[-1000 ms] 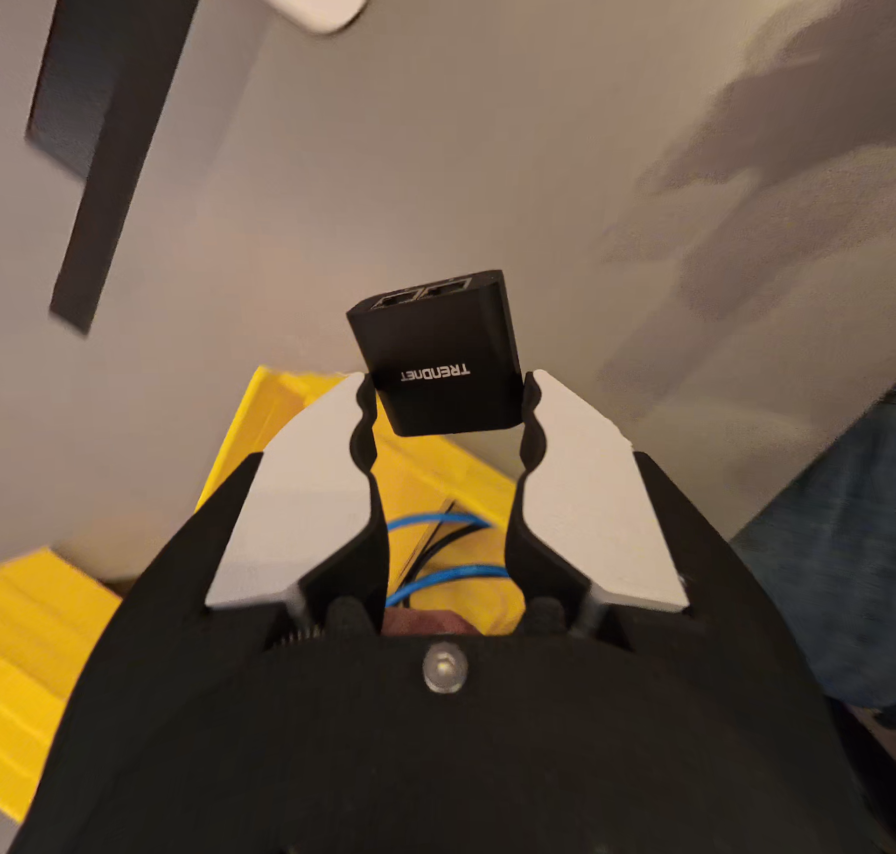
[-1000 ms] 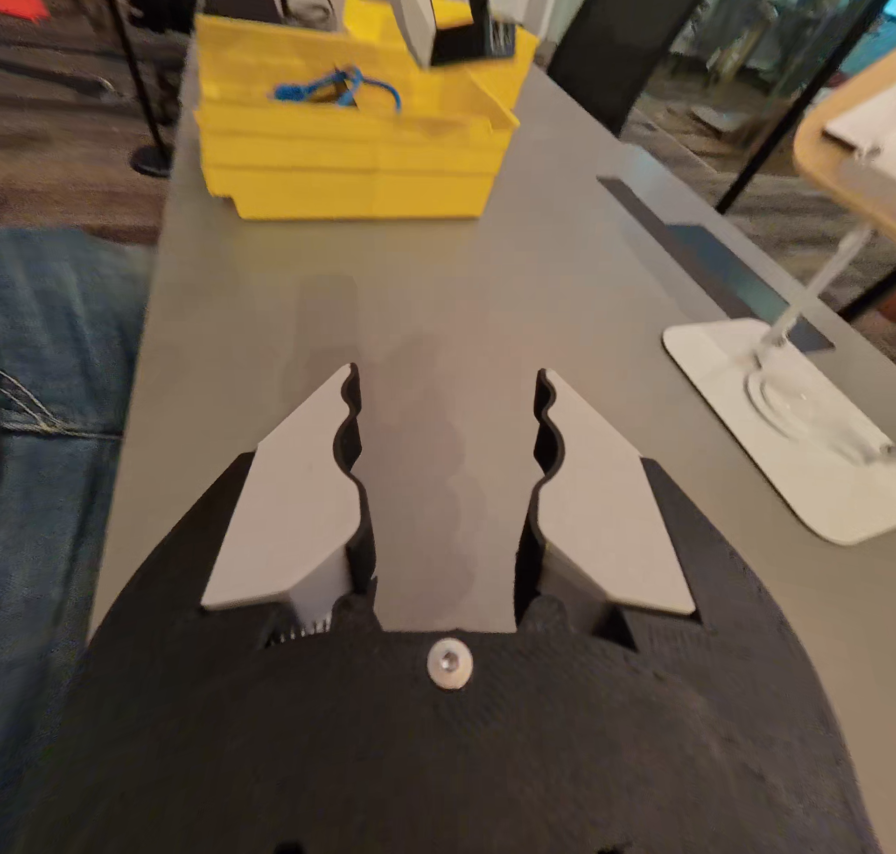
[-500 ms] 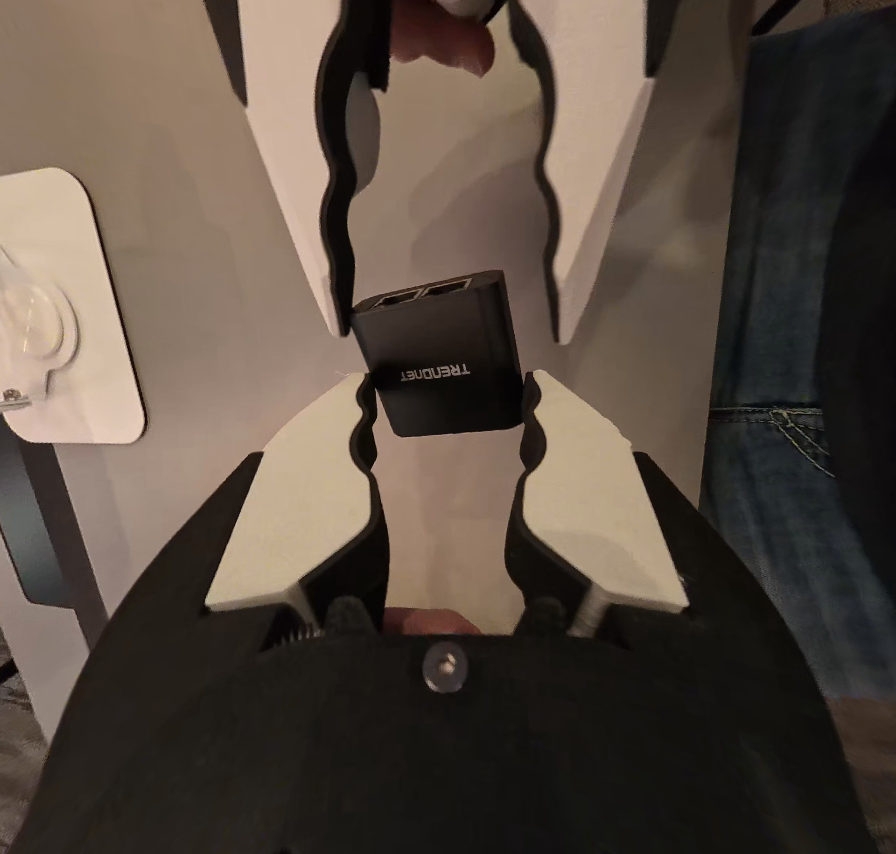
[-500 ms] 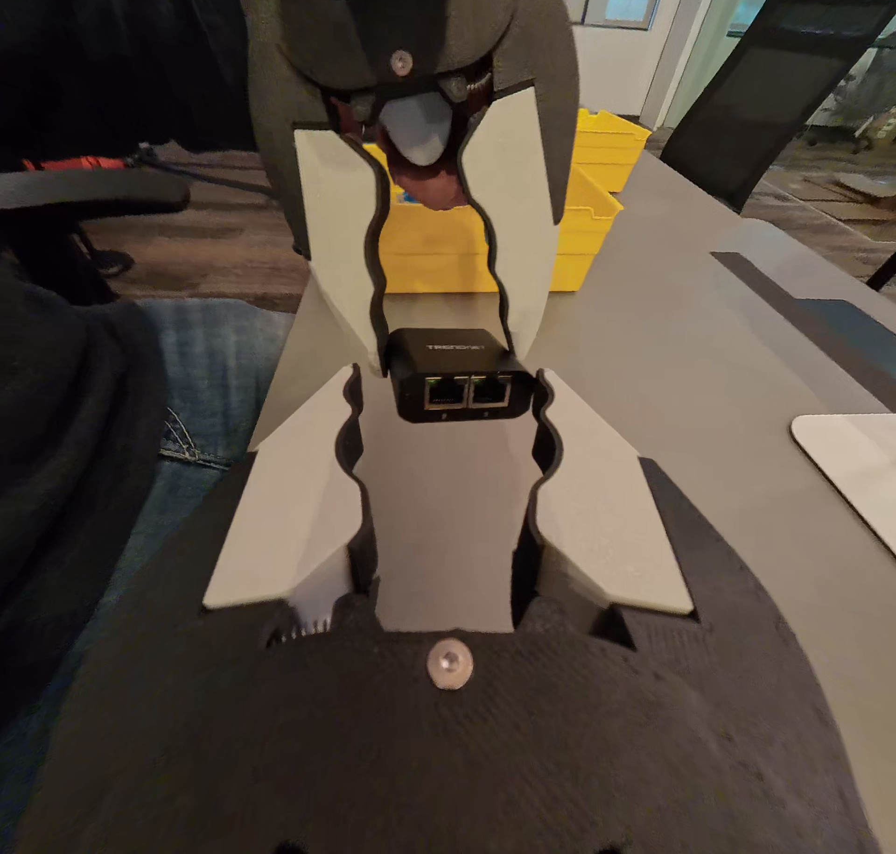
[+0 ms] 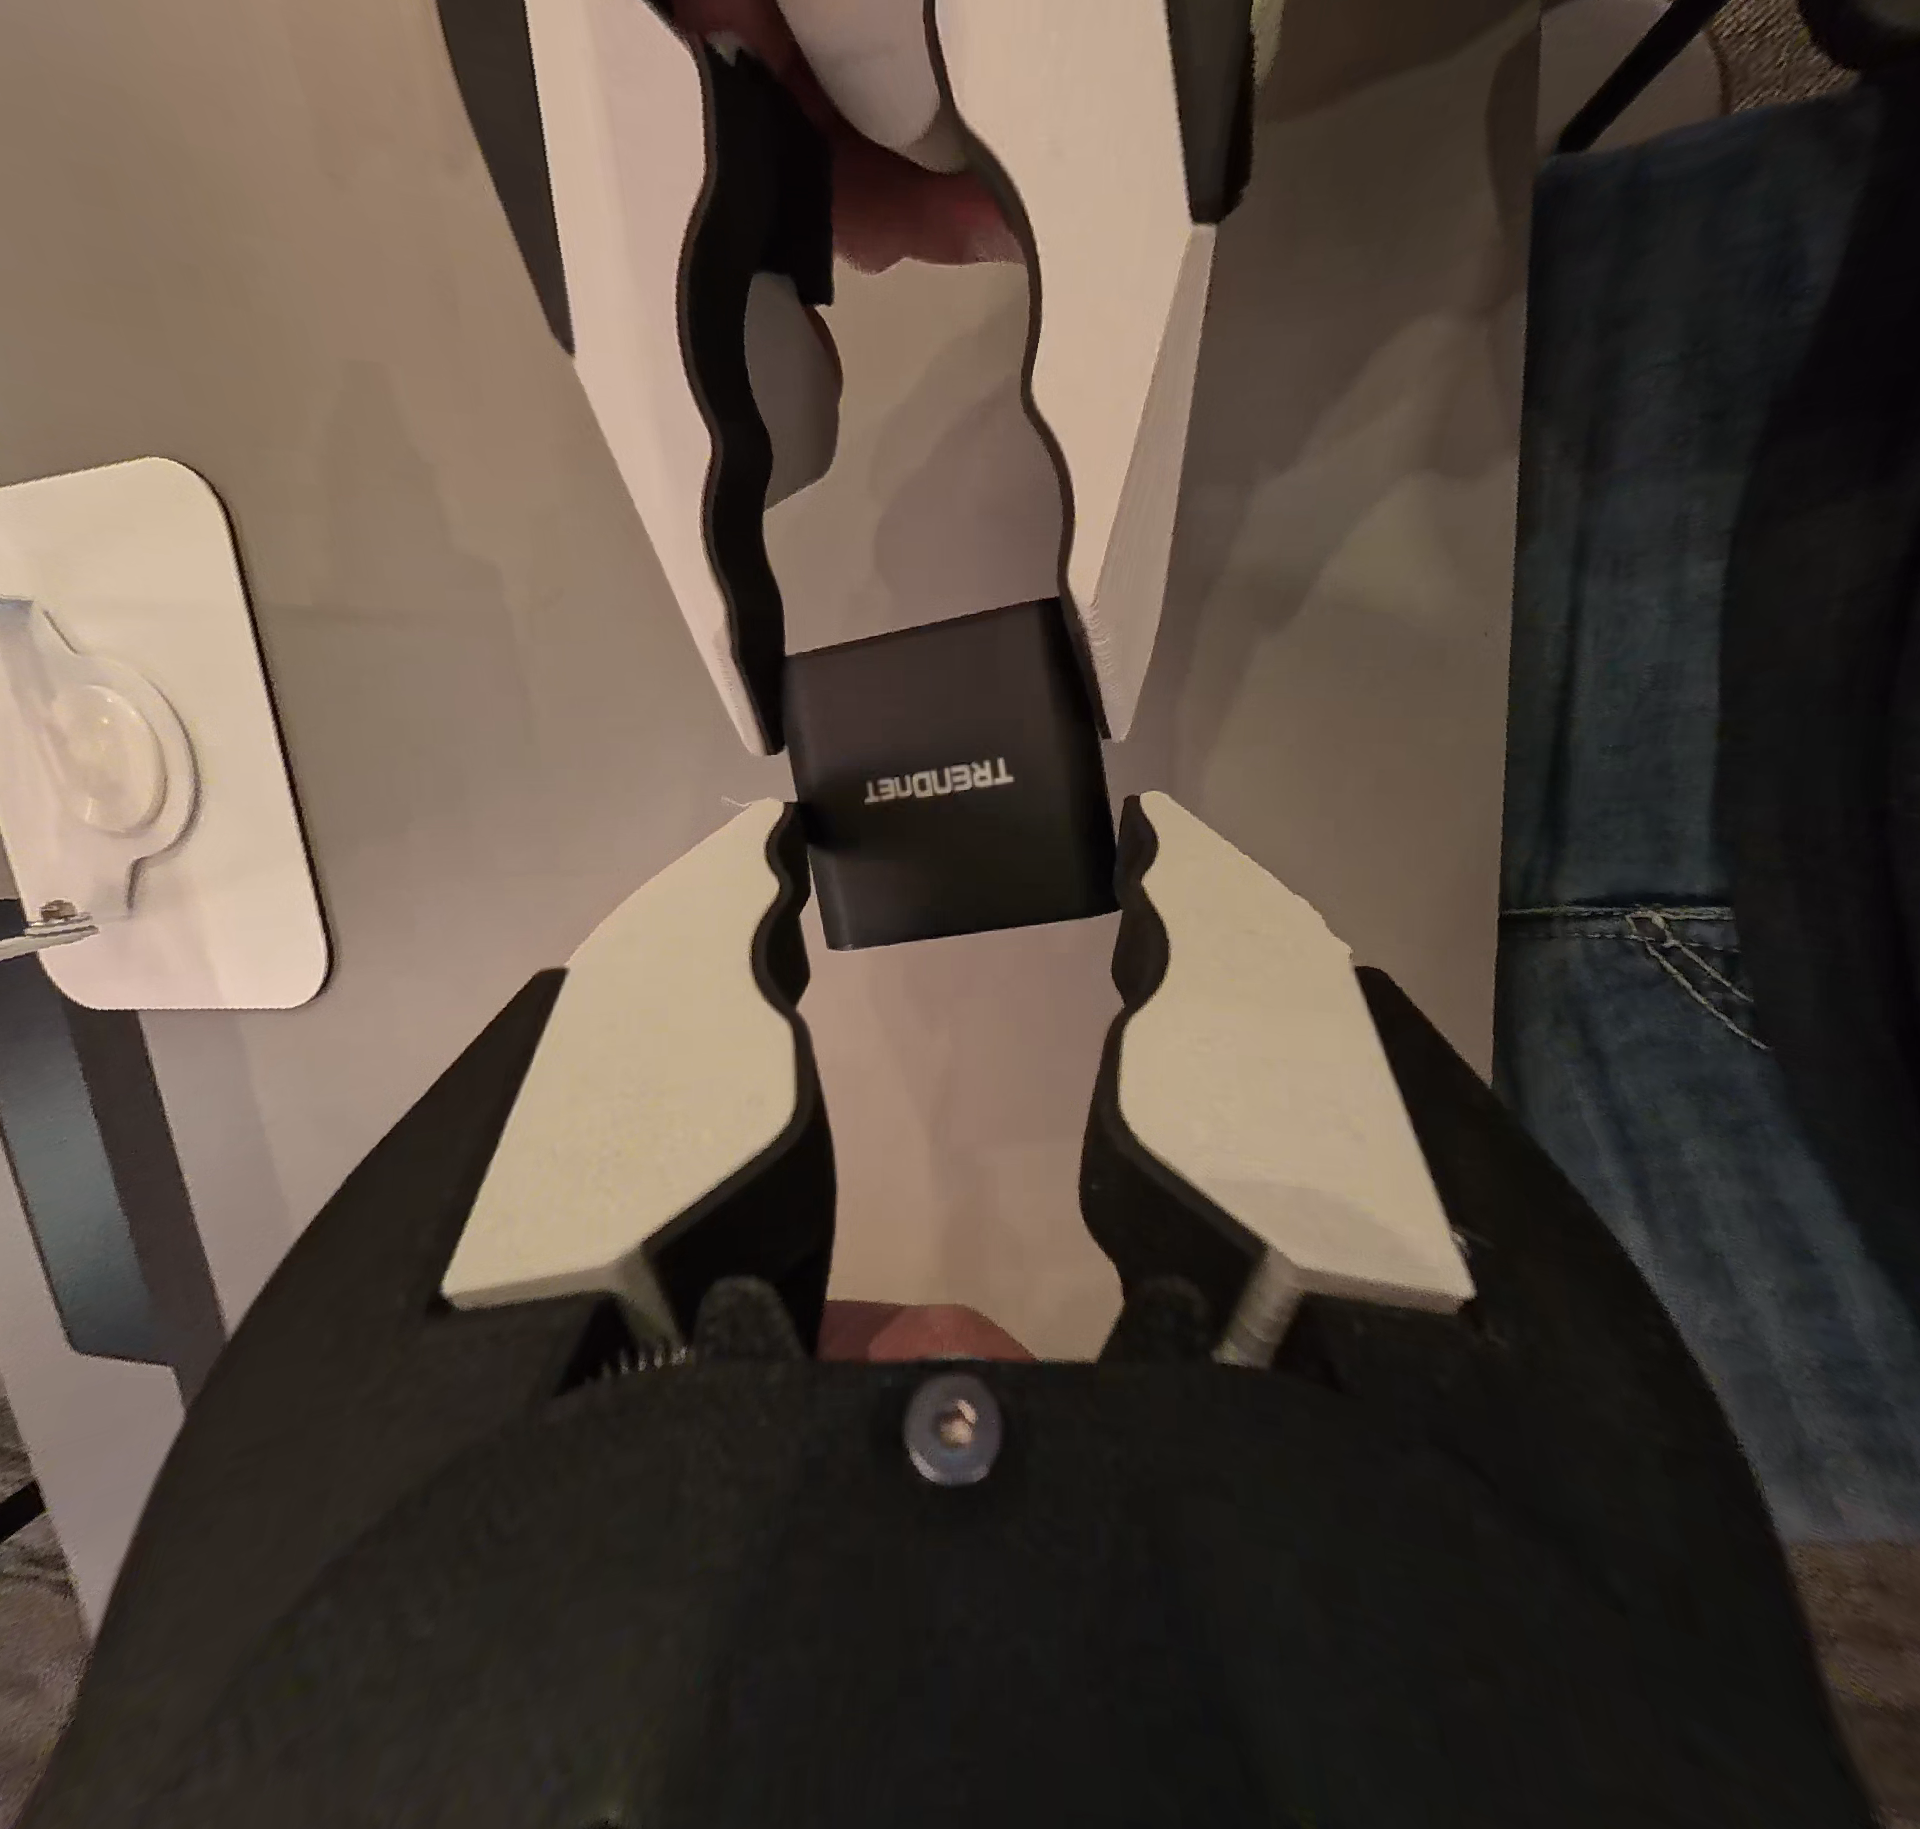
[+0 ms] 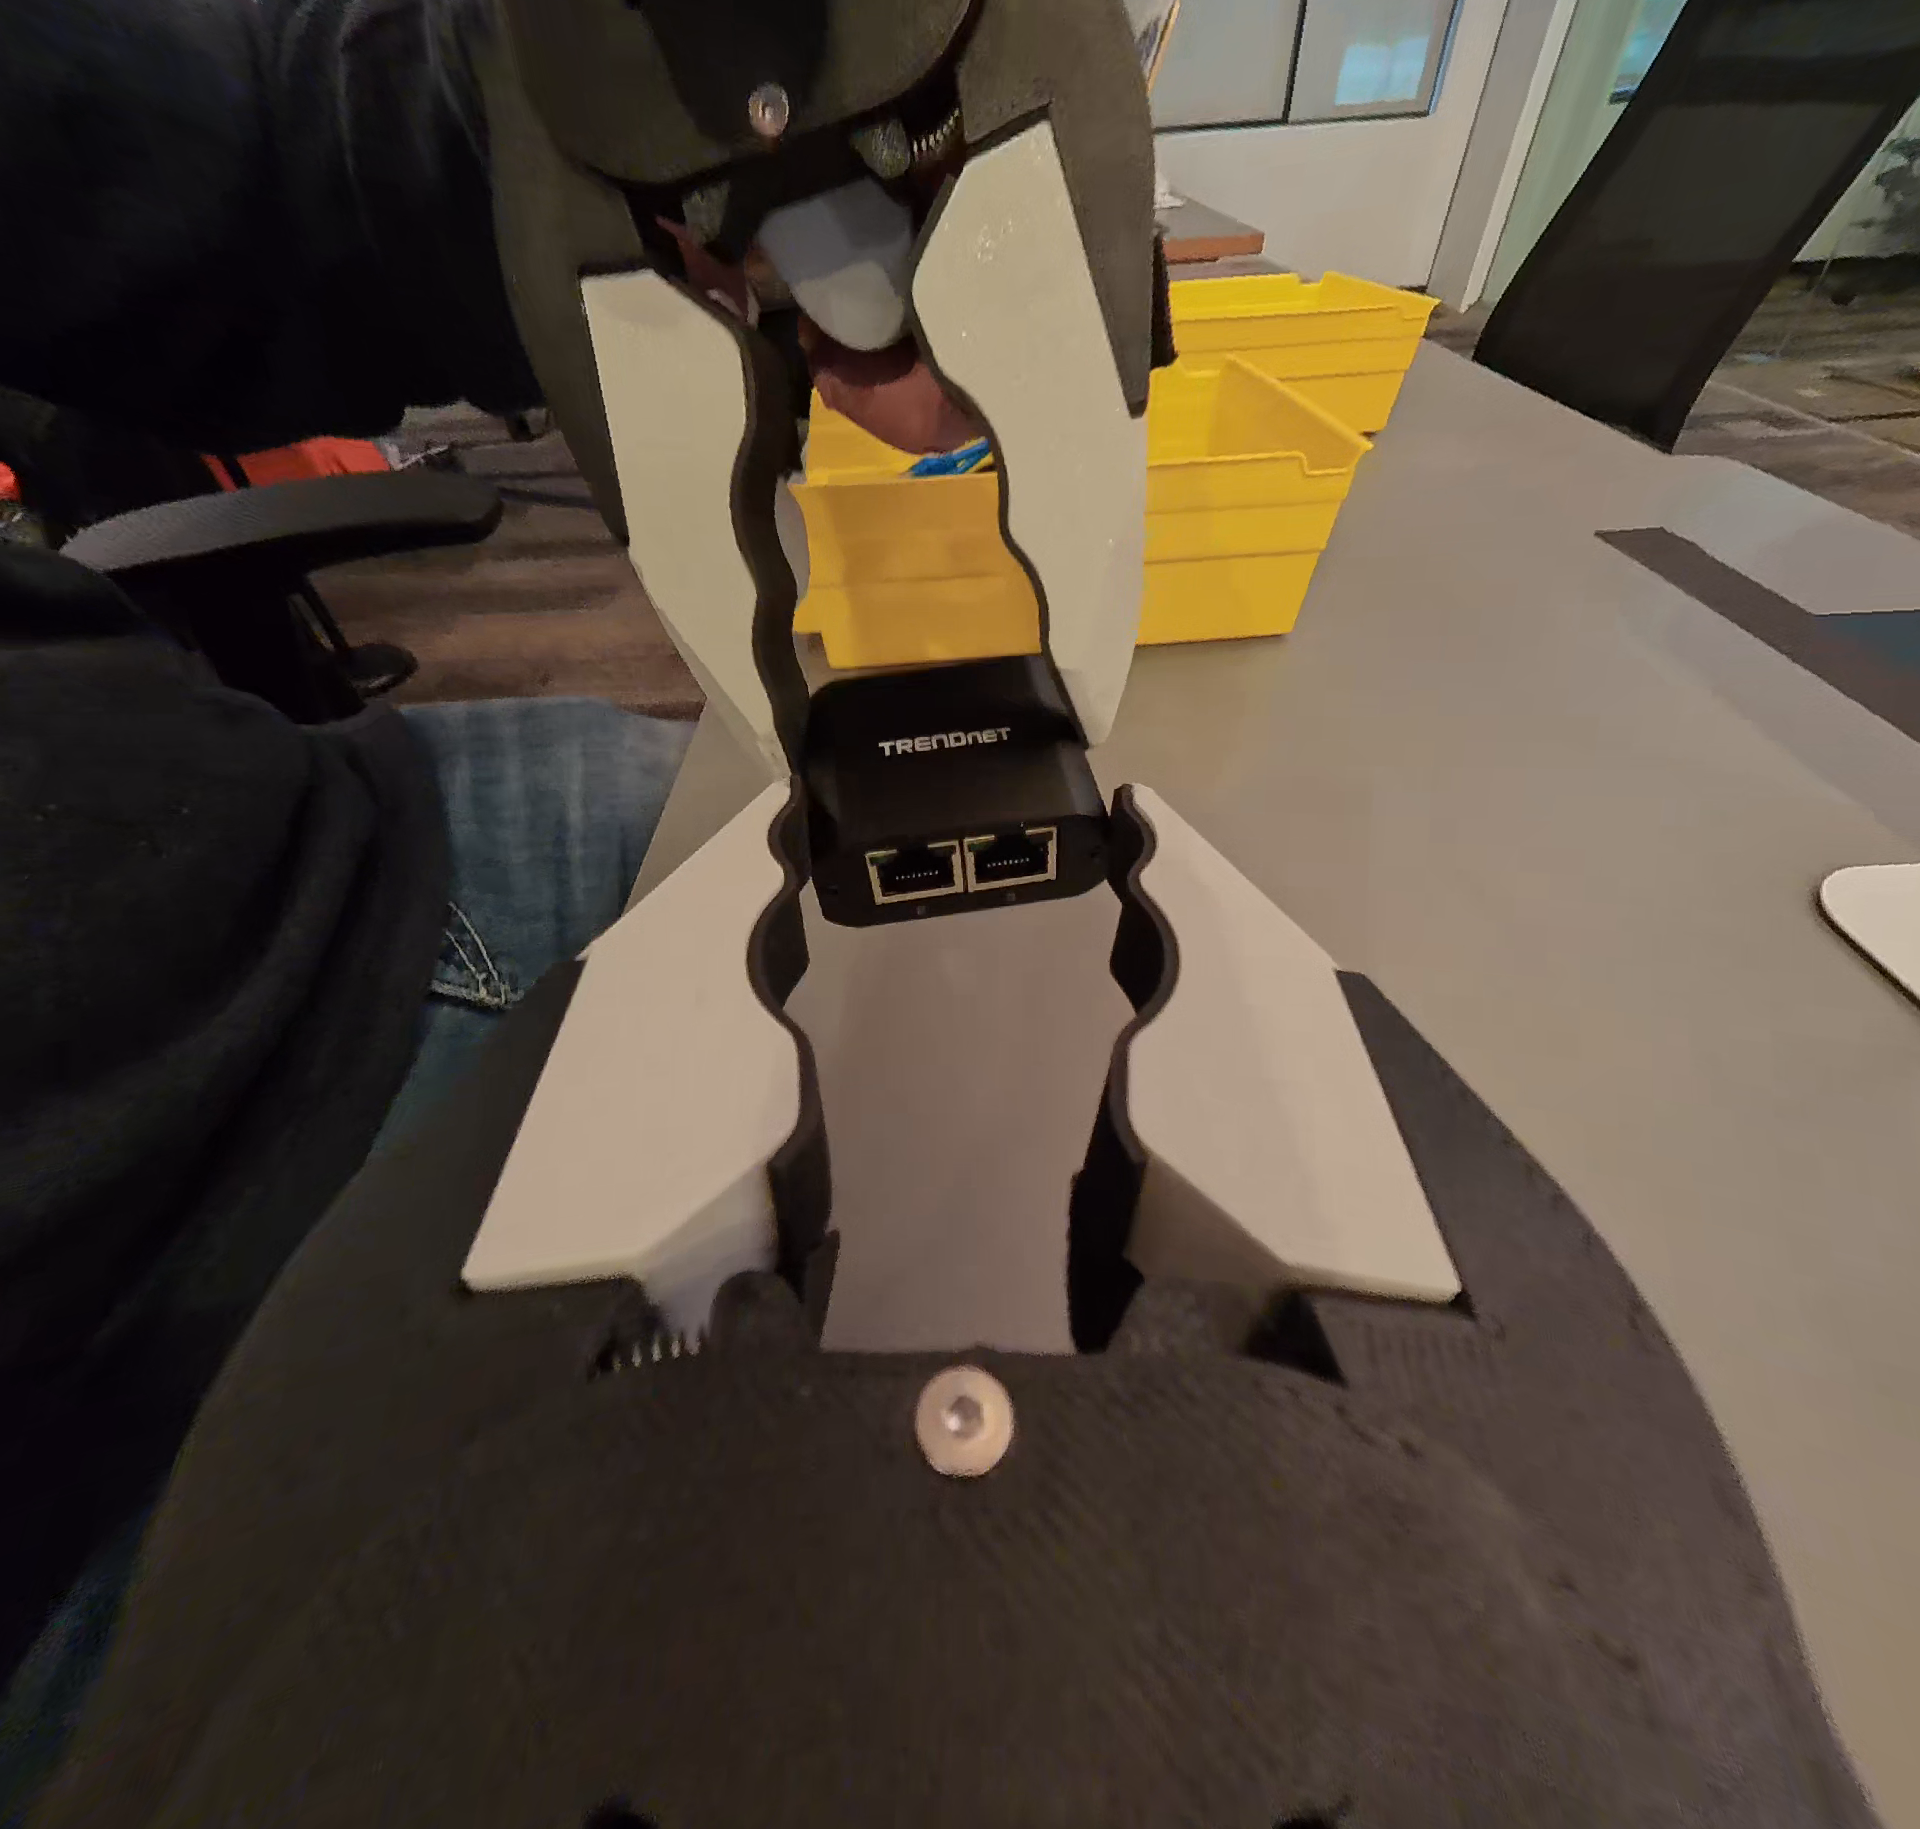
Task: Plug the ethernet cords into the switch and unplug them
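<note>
A small black switch (image 5: 935, 792) with two empty ports facing the right wrist camera (image 6: 945, 792) is held above the grey table (image 6: 1455, 844). My left gripper (image 5: 956, 823) is shut on its rear end; it also shows in the right wrist view (image 6: 935, 740), coming in from above. My right gripper (image 6: 956, 823) faces it, with its fingers closed against the sides of the port end; it also shows in the left wrist view (image 5: 940, 735). A bit of blue ethernet cord (image 6: 951, 454) shows in a yellow bin (image 6: 1226, 501) behind.
Stacked yellow bins stand at the table's far end. A white stand base (image 5: 156, 740) lies on the table, its corner visible in the right wrist view (image 6: 1870, 917). A person's jeans (image 5: 1662, 740) are beside the table edge. A black chair (image 6: 1714, 200) stands beyond. Only a small space, under 4 cm, lies between the two pairs of fingers.
My left gripper swung the switch from over the bin toward my right gripper. My right gripper moved onto the port end and its fingers narrowed around it.
</note>
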{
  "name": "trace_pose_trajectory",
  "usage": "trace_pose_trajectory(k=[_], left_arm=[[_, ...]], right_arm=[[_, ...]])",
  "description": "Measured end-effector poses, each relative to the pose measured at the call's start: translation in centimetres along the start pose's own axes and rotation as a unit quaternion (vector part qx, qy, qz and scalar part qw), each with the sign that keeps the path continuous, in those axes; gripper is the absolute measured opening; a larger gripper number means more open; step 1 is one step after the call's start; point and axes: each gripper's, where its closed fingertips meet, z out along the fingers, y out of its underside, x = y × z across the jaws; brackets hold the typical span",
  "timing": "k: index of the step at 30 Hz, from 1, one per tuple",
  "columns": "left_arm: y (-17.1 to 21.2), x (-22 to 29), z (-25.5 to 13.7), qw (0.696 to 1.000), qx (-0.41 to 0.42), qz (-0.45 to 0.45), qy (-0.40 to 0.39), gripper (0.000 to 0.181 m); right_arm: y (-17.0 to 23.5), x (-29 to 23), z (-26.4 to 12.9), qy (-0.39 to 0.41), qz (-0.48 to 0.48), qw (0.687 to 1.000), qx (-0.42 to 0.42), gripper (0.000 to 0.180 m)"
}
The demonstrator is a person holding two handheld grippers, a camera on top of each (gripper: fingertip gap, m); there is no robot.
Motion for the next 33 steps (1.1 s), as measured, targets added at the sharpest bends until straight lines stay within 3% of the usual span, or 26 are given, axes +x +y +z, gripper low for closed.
trace_pose_trajectory(k=[15, 22, 25, 33], left_arm=[[-0.6, -1.2, 0.5, 0.998, 0.045, -0.029, -0.028, 0.056], [0.1, -1.6, 0.9, 0.995, 0.058, -0.061, -0.05, 0.072], [0.0, -1.3, 1.2, 0.992, 0.083, -0.078, -0.047, 0.063], [-1.1, -0.8, 1.1, 0.982, 0.148, -0.111, -0.046, 0.062]], right_arm=[[0.3, 1.1, -0.7, 0.017, 0.013, 1.0, 0.022, 0.055], [-0.2, 1.1, -1.4, 0.019, 0.019, 0.998, 0.048, 0.055], [-0.5, 1.0, -1.8, 0.015, 0.023, 0.998, 0.06, 0.055], [-0.6, 0.4, -2.4, 0.008, 0.011, 0.998, 0.055, 0.055]])
